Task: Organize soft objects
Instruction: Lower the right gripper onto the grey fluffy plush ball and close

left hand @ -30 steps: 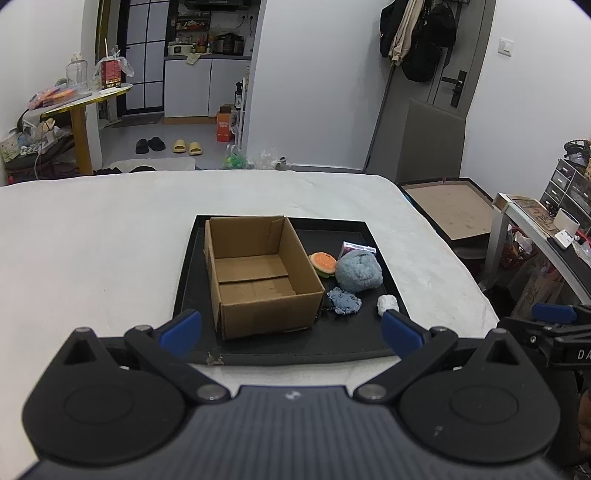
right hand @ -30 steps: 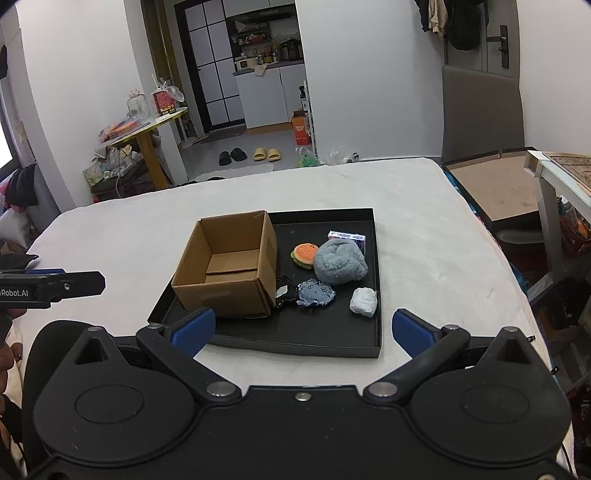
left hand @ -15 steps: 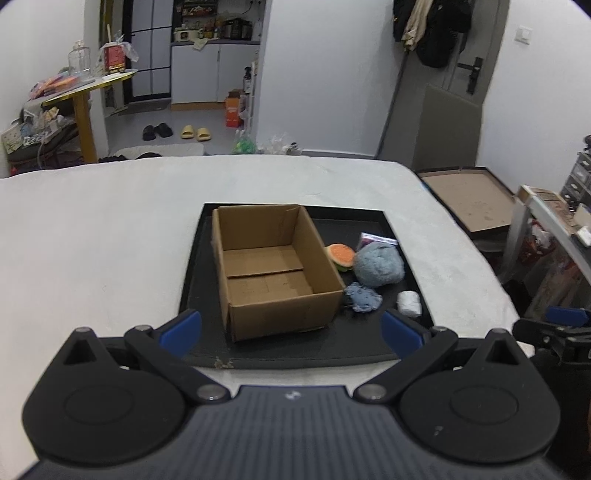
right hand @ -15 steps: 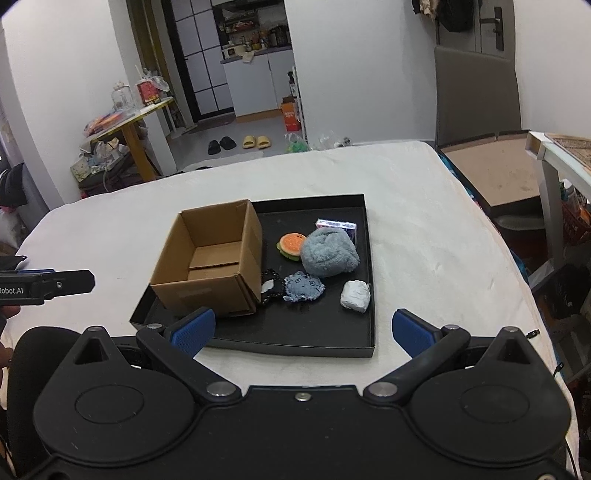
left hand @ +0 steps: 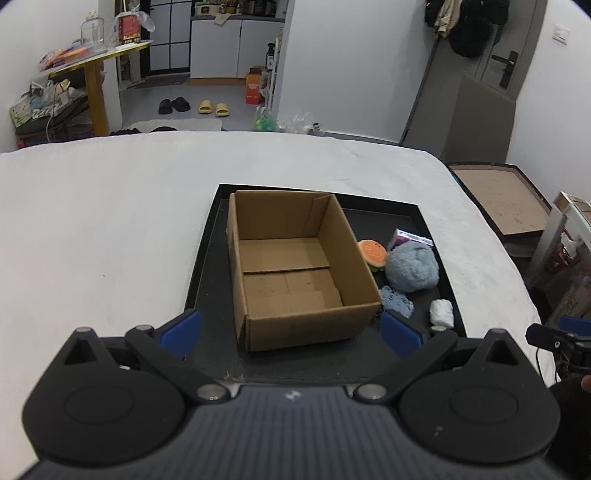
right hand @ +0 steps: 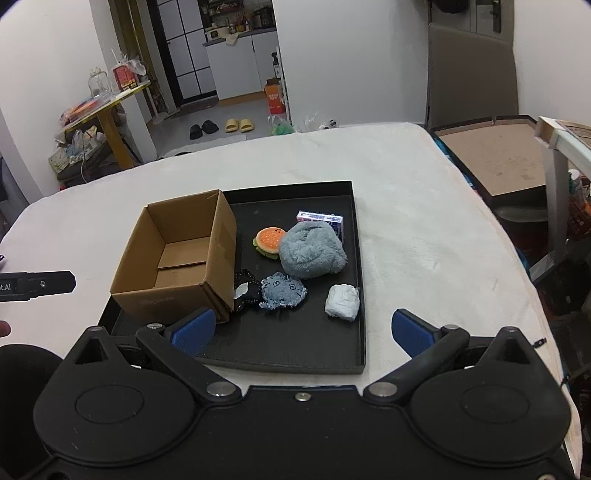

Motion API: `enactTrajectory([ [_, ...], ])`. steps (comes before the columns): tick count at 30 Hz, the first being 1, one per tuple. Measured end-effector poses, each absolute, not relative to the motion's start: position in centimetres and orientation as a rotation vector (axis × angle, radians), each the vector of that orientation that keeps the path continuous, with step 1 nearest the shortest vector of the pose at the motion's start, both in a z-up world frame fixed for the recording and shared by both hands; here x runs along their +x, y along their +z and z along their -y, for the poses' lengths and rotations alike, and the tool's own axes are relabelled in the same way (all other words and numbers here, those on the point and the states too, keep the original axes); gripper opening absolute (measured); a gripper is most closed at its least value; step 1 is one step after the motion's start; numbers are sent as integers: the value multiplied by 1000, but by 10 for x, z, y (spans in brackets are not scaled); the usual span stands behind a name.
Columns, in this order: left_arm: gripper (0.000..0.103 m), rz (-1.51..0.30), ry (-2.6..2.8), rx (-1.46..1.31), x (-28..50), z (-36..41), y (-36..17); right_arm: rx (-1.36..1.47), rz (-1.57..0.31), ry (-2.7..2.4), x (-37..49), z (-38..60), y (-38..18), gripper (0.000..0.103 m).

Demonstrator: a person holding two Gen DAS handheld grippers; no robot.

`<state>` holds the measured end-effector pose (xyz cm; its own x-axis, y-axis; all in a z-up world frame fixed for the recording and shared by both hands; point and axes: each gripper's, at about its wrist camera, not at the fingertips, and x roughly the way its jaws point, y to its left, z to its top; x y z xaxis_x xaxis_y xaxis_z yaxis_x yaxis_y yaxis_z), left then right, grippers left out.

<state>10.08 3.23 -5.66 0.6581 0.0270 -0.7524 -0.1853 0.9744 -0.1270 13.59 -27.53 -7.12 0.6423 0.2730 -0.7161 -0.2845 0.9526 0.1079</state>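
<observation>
Fingers of both grippers apart, above tray.

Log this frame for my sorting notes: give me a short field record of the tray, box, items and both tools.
tray: black, on white cover
box: cardboard, open, nothing inside, left part of tray
plush: blue-grey, right of box
burger: toy, touching plush
denim pad: in front of plush
black pad: against box
white bundle: near tray's right wall
carton: behind plush
left tool: open, holding nothing
right tool: open, holding nothing

Yellow table with clutter at back left, slippers on floor, coats hanging by door, orange box.
</observation>
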Motion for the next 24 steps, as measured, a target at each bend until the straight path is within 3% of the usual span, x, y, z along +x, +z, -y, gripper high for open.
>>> enactTrajectory([
  [10, 98, -894, 173, -219, 143, -53, -79, 9, -866, 338, 184, 265, -86, 90],
  [24, 73, -1019, 244, -246, 196, -68, -121, -26, -954, 347, 254, 242, -118, 92],
])
